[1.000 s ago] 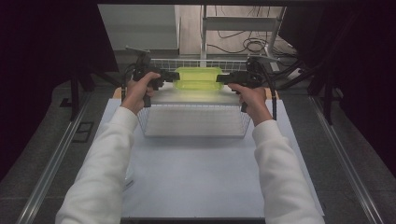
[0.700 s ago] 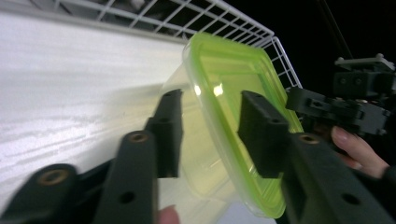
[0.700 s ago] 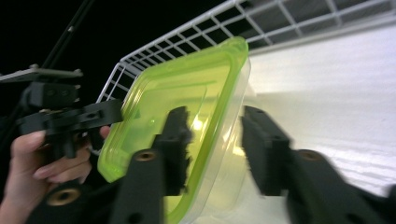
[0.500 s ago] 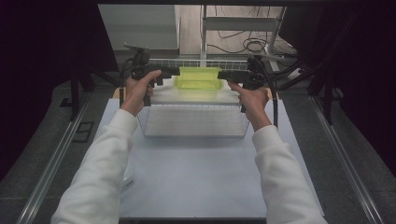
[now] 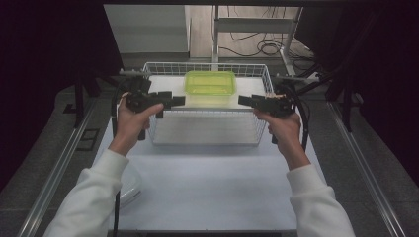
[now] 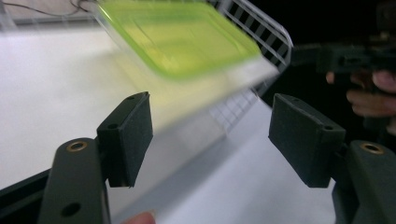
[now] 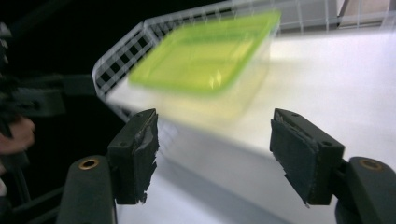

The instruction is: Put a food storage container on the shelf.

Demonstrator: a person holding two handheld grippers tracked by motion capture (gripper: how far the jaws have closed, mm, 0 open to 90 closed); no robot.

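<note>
While both grippers hang with jaws spread wide and nothing between them, the green-lidded container [image 5: 210, 84] sits inside the white wire basket [image 5: 257, 69], toward its far wall, roughly centred left to right. It looks set down there so the basket can hold it; the clear tub under the lid rests on the basket floor, upright, not tilted as far as the high view shows.

The left gripper [image 5: 168, 101] is held at the basket's left side, just above the near part of the rim, jaws pointing inward to the right. The right gripper [image 5: 245, 100] mirrors it at the right side, pointing left. The two face each other across the basket, well apart, with the container beyond and between them, touching neither.

In the left gripper view the left gripper [image 6: 210, 135] is plainly unclenched, with the container [image 6: 177, 37] ahead and above the gap, blurred. In the right gripper view the right gripper [image 7: 215, 149] likewise gapes empty, the container [image 7: 205, 51] ahead, also blurred.

Judgement: the symmetric hold suggests either a two-sided grasp or a release just clear of the lid edges; can't tell which. The bench [image 5: 207, 192] in front of the basket is bare.
</note>
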